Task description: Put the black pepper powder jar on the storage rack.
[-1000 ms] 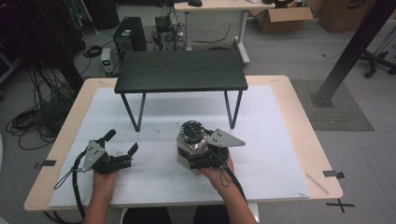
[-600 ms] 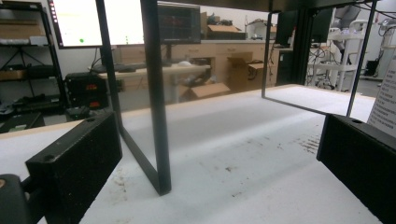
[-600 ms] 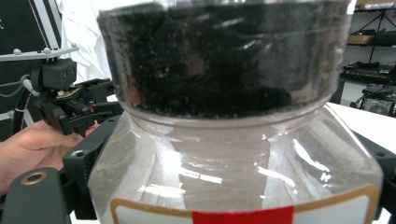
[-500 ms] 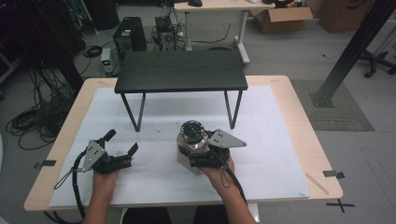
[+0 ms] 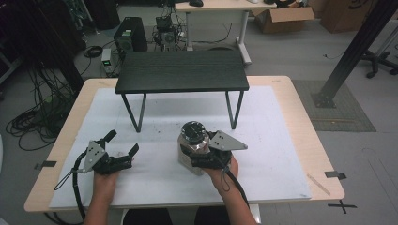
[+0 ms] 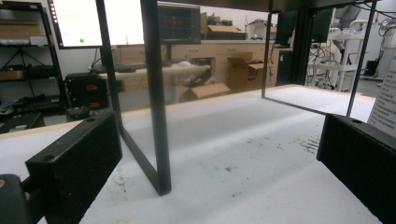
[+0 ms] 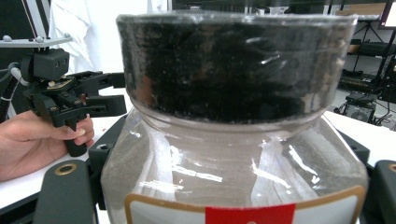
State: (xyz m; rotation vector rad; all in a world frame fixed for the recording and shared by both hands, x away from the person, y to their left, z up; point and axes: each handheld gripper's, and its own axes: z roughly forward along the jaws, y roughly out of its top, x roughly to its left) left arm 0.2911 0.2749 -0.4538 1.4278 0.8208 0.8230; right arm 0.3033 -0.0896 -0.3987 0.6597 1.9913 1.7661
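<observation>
We see our left tongs with their two black jaws wide apart, low over the white surface. Between them stands a thin black leg of a small stand, touching the surface. Little brown marks dot the white. Far off sit boxes and screens.

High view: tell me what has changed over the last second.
Almost nothing. The right gripper stays clamped on the jar, at most drifting slightly; no new grasp or release. The left gripper remains open and empty on the white mat, and the black bench has not shifted.
</observation>
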